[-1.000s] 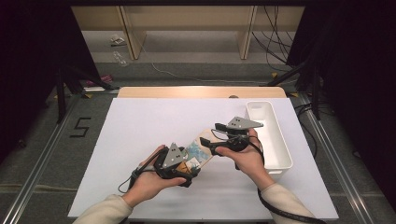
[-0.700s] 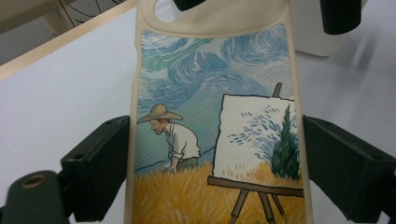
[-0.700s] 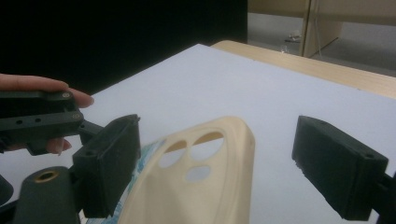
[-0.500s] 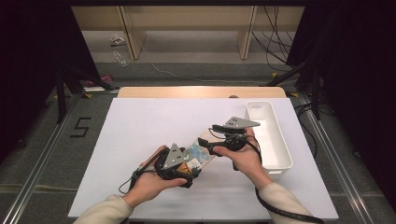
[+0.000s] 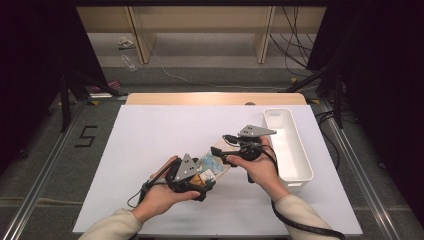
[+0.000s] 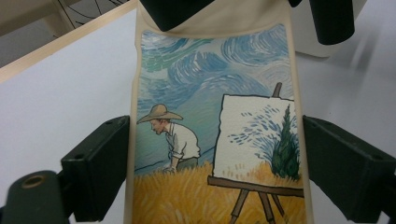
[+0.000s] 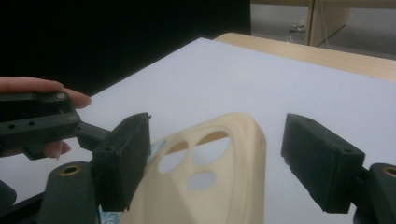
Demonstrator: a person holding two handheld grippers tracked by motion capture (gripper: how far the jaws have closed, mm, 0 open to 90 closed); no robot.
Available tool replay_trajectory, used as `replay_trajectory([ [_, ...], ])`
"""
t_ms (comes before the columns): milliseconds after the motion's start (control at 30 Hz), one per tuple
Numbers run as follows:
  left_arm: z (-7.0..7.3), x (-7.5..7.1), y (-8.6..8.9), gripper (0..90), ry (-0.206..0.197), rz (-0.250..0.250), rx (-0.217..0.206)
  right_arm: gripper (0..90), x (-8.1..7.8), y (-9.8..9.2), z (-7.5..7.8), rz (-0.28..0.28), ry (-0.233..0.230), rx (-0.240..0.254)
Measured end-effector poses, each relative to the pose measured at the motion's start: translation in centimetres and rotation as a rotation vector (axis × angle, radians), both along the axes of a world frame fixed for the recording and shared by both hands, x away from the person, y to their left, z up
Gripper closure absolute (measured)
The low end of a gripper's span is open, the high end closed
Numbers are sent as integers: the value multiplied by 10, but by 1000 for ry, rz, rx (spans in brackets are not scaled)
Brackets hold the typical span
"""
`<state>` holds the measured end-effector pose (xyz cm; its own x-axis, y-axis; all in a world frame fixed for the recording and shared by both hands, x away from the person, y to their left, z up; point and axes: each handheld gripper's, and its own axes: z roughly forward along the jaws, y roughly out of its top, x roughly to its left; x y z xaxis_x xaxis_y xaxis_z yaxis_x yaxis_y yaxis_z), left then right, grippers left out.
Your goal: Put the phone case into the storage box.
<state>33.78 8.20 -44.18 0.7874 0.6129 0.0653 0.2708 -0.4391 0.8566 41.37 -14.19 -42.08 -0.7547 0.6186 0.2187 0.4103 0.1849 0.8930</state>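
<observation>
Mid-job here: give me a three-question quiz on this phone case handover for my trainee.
1. True or false: the left gripper clamps the phone case by its two long edges.
2. Which end of the phone case lies between the right gripper's jaws: the camera-cutout end or the plain end?
3. What stands on the table to the right of both hands?

Key:
1. True.
2. The camera-cutout end. The jaws have just been closing; one pad is at the case's edge, the other stands apart.
3. A long white tray.
</observation>
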Motion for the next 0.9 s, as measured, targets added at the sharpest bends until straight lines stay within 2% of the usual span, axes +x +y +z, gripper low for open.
replay_trajectory([
  [133, 0, 0, 0, 113, -1, 1, 1, 280, 0, 0, 0, 1, 7, 4],
  [400, 0, 0, 0, 114, 0, 2, 1, 403, 0, 0, 0, 11, 33, 22],
  [433, 0, 0, 0, 114, 0, 2, 2, 442, 0, 0, -1, 15, 38, 27],
  [533, -1, 0, 0, 114, 2, 0, 6, 466, 0, 0, 0, 11, 38, 32],
  [733, -3, 0, -1, 113, 8, -6, 17, 585, 1, -4, 1, 12, 58, 74],
  [867, -4, 0, -1, 113, 10, -9, 24, 651, 1, -6, 4, 26, 63, 107],
  [900, -5, 0, -1, 113, 10, -9, 27, 693, 0, -7, 5, 39, 63, 127],
])
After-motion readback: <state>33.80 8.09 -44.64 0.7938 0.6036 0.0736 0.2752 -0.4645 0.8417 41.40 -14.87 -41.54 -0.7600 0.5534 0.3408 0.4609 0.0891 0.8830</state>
